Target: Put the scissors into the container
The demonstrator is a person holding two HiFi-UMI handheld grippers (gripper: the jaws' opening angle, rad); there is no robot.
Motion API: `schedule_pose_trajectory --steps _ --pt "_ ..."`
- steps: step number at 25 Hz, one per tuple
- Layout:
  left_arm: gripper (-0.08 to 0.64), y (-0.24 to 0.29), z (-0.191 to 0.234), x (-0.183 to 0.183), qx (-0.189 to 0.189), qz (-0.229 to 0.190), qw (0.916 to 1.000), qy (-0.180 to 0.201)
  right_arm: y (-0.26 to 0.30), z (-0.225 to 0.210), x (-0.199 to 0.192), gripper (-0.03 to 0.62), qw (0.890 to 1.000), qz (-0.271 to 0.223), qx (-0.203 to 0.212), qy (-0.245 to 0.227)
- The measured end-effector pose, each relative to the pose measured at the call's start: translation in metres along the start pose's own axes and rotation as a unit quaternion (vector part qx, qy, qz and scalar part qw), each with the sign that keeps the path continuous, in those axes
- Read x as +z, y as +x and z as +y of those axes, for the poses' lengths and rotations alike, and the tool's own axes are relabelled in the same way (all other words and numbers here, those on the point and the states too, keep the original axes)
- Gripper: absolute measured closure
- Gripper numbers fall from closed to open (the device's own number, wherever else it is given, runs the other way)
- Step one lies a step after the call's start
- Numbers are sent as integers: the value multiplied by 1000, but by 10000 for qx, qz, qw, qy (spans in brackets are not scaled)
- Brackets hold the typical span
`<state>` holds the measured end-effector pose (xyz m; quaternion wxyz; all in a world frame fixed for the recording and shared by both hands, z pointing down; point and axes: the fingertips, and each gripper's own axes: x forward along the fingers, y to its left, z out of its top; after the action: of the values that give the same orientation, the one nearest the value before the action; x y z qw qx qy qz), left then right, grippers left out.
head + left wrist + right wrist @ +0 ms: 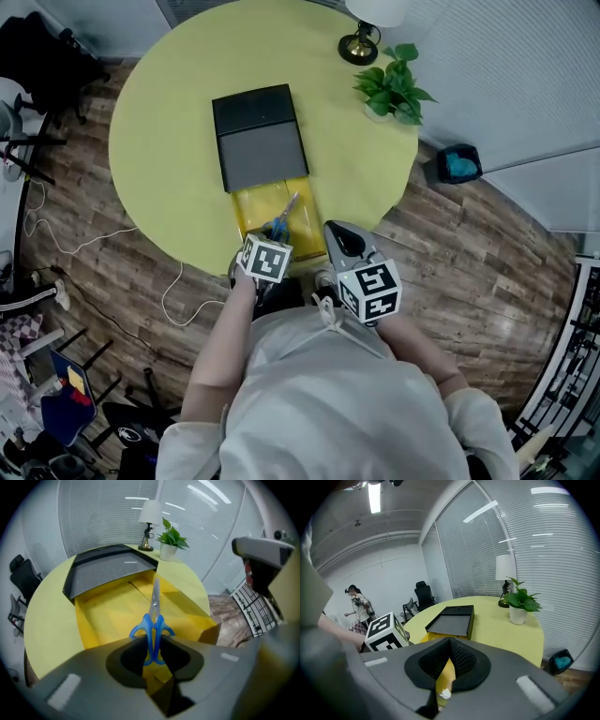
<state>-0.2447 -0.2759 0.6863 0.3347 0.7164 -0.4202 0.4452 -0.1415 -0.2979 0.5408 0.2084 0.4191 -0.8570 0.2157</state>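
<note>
The scissors (280, 221) have blue handles and silver blades. My left gripper (273, 238) is shut on the handles (152, 637), and the blades (154, 597) point away over the open yellow container (307, 217). The scissors hang just above the container's floor (110, 613); I cannot tell whether they touch it. A dark grey lid (256, 137) covers the container's far end. My right gripper (341, 238) hovers at the container's near right corner, jaws together with nothing between them (450, 645). In the right gripper view the left gripper's marker cube (386, 632) stands close at the left.
The round yellow table (169, 169) also carries a potted plant (394, 89) and a lamp base (359, 45) at the far right. On the wood floor are a dark bin with blue contents (458, 163) and cables (178, 291). A person (358, 605) and an office chair (423, 594) are far behind.
</note>
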Motion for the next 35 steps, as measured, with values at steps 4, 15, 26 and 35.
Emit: schedule_pose_trajectory --steps 4,15,26,35 --pt "469 7 -5 -5 -29 455 9987 227 0 -5 3 592 10000 8 -62 -30" --pt "468 16 -4 -6 219 782 9940 731 -5 -18 3 592 9998 37 -176 43" --pt "367 11 -11 -5 -267 774 9963 277 -10 -19 6 592 9999 -16 -120 19" --pt "431 -27 -4 30 161 -500 9986 -55 -14 -16 9 592 10000 -66 -69 1"
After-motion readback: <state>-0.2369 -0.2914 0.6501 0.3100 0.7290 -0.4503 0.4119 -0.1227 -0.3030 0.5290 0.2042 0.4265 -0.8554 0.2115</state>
